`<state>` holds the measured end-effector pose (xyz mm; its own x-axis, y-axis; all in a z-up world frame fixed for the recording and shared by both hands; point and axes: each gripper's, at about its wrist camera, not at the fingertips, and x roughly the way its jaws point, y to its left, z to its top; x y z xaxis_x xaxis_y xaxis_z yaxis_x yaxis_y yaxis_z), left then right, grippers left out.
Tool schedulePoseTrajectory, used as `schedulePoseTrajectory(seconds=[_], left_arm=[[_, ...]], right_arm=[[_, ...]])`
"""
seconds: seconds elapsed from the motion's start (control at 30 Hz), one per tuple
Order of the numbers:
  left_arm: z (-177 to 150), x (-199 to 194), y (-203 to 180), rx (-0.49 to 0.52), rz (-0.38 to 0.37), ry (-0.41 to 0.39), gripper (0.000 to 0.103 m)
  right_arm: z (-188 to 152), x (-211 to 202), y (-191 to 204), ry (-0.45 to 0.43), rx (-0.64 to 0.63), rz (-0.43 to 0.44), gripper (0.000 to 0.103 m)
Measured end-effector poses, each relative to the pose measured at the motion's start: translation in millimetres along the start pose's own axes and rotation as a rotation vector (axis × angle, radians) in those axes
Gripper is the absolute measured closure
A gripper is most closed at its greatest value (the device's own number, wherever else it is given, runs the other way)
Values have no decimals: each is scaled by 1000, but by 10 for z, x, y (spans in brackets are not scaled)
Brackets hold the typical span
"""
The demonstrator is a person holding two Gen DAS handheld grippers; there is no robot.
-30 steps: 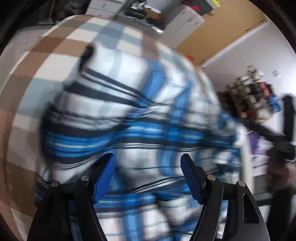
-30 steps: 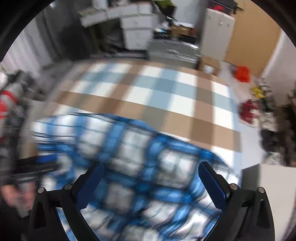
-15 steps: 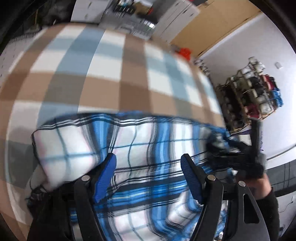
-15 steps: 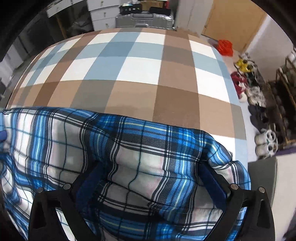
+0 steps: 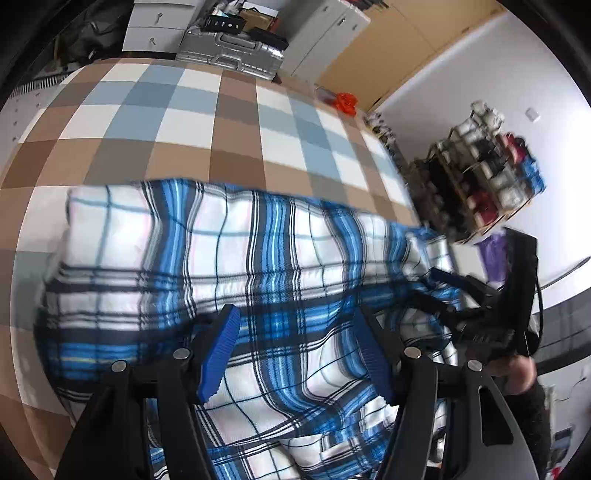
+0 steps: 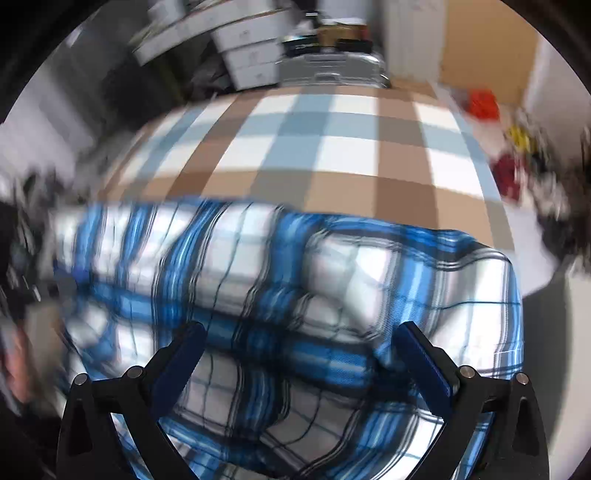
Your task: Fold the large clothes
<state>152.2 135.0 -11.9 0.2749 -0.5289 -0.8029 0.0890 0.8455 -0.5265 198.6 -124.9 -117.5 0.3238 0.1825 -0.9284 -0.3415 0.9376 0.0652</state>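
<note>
A blue, white and black plaid shirt [image 5: 258, 251] lies spread crosswise on a bed with a brown, blue and white checked cover [image 5: 184, 122]. My left gripper [image 5: 295, 314] hovers over the shirt's near part. Its blue pads [image 5: 221, 343] are apart and closing, with cloth below them and nothing pinched. To the right, my right gripper [image 5: 439, 291] reaches onto the shirt's end, with a hand behind it. In the blurred right wrist view, the right gripper [image 6: 301, 328] stands wide open above the shirt [image 6: 332, 280], not pressing on it.
The far half of the bed cover [image 6: 332, 155] is bare. Beyond the bed stand a silver suitcase [image 5: 229, 55], white drawers [image 5: 155, 29] and a wooden door. A shoe rack [image 5: 487, 173] lines the right wall, with a red thing [image 5: 345, 101] on the floor.
The shirt, bunched and in motion a second ago, now lies spread flat across the bed. My left pads have drawn a little closer together. The right wrist view is smeared by motion again.
</note>
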Motion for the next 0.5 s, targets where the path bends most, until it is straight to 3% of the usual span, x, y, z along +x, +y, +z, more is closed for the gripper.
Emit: schedulePoseTrajectory(seconds=[0.07, 0.1, 0.13, 0.2, 0.33, 0.4, 0.5], left_arm=[[-29, 179, 146, -24, 57, 36, 43], [-51, 243, 255, -57, 53, 46, 44], [-74, 231, 344, -82, 14, 26, 44], [-99, 157, 426, -103, -14, -4, 48], [-163, 112, 415, -53, 9, -19, 49], [-184, 100, 358, -23, 34, -13, 49], [-169, 117, 340, -14, 49, 2, 49]], right_arm=[[-86, 195, 161, 61, -119, -179, 0], [-132, 312, 170, 96, -157, -252, 0], [-183, 368, 113, 92, -161, -260, 0], [-211, 325, -13, 81, -118, -214, 0], [-227, 261, -215, 126, -69, -183, 0], [-189, 121, -230, 108, -33, -187, 0], [-25, -264, -123, 21, 57, -31, 0]])
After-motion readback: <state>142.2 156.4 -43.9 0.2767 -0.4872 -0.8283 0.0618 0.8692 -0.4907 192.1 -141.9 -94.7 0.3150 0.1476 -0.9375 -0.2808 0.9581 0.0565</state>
